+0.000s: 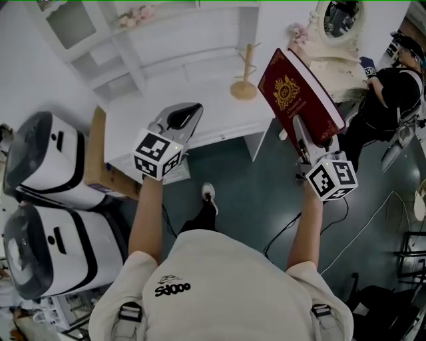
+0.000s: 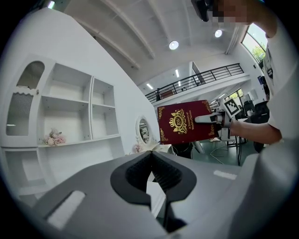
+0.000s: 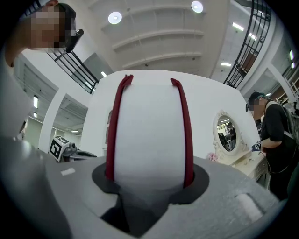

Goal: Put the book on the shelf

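A dark red book [image 1: 296, 100] with a gold crest is held up in the air at the right, with my right gripper [image 1: 303, 138] shut on its lower edge. In the right gripper view the book's white page edge [image 3: 149, 135] fills the space between the jaws, with a red cover on each side. The left gripper view shows the book's front cover [image 2: 184, 122] off to the right. My left gripper [image 1: 178, 123] hovers over the white desk with its pads [image 2: 140, 170] together and nothing in them. The white shelf unit [image 1: 133, 40] stands behind the desk; its open compartments [image 2: 70, 112] show at the left.
A white desk [image 1: 200, 113] carries a wooden peg stand [image 1: 245, 83]. Pink flowers [image 1: 136, 16] sit on the shelf. An oval mirror [image 1: 339, 23] stands at the far right, beside a person in black [image 1: 393, 93]. Two white machines [image 1: 46, 166] and a brown board [image 1: 98, 153] are at the left.
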`<move>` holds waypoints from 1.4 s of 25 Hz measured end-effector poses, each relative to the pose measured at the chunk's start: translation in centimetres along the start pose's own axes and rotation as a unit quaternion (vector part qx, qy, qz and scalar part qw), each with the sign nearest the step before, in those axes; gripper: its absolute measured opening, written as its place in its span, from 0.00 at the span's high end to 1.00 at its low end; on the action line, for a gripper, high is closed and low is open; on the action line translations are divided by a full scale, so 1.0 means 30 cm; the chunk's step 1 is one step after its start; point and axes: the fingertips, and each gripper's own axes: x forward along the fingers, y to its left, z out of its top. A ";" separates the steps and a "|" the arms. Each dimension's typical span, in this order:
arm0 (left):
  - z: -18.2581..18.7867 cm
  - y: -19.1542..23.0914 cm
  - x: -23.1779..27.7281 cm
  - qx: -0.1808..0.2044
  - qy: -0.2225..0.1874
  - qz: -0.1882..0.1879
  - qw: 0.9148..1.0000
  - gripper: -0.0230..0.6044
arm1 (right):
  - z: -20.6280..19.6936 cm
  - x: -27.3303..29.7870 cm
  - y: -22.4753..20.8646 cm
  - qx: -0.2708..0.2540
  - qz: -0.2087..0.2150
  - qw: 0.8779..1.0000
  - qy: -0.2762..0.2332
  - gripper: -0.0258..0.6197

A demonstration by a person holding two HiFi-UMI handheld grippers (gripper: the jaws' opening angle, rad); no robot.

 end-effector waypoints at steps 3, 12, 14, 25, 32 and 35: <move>-0.021 0.068 0.067 -0.002 -0.006 0.000 1.000 0.94 | -0.024 0.077 -0.037 -0.006 0.001 1.000 0.006 0.62; -0.077 0.401 0.340 -0.008 -0.011 -0.010 1.000 0.94 | -0.033 0.458 -0.170 -0.005 -0.009 1.000 0.011 0.62; -0.085 0.492 0.401 -0.010 -0.013 -0.011 1.000 0.94 | -0.034 0.563 -0.199 -0.003 -0.013 1.000 0.013 0.62; -0.104 0.815 0.675 -0.014 -0.019 -0.022 0.999 0.94 | -0.024 0.912 -0.336 0.011 -0.050 0.999 0.007 0.62; -0.103 0.999 0.821 -0.019 -0.027 -0.027 0.999 0.94 | 0.037 1.150 -0.418 0.018 -0.058 0.998 -0.005 0.62; -0.110 1.050 0.834 -0.021 -0.028 -0.017 0.999 0.94 | 0.079 1.239 -0.428 0.008 -0.044 0.999 -0.013 0.62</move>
